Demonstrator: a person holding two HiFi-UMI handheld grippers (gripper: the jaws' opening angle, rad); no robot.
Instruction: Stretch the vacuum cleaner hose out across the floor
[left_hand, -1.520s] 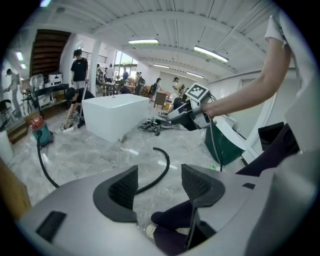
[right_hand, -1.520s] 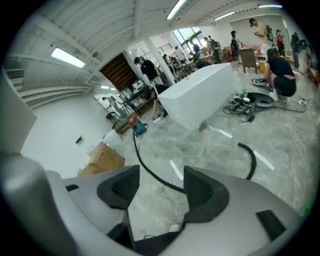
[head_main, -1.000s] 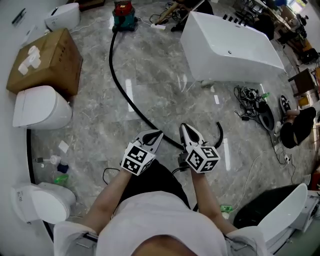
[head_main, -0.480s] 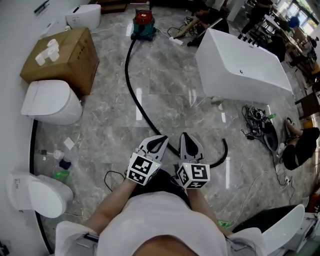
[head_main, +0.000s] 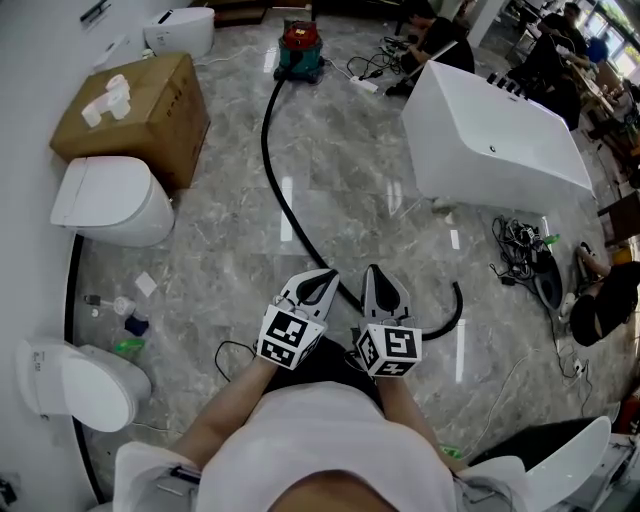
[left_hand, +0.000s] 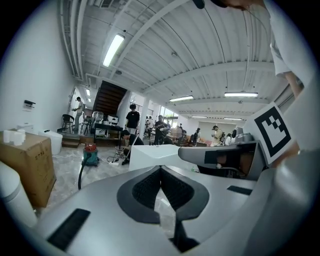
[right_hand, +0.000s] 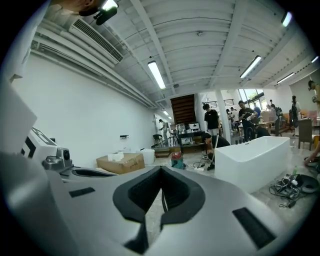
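The black hose (head_main: 277, 185) ran from the red-topped vacuum cleaner (head_main: 300, 48) at the top centre of the head view, down the polished grey floor (head_main: 220, 260) in a long shallow bend. It passed under the two grippers near the frame's middle and then hooked back upward, so its free end (head_main: 458, 290) lay just right of centre. Most of its length looked laid out already, and only that final hook seemed left to straighten. As a judgement, such a hose should be light and pliant yet springy, inclined to keep its curl. It would probably slide easily on the glossy stone, though a hard tug could drag or roll the cleaner. The sensible hold seemed to be close to the free end, across the tube's width, so that the hook could be drawn away from the cleaner toward the lower right. The left gripper (head_main: 318, 283) and the right gripper (head_main: 378, 285) hung side by side above the floor in front of the person's body, both pointing up-frame. Each gripper's own view showed its dark pads closed together with nothing between them and only the room beyond. Neither touched the hose, and either would have to open before it could take hold.
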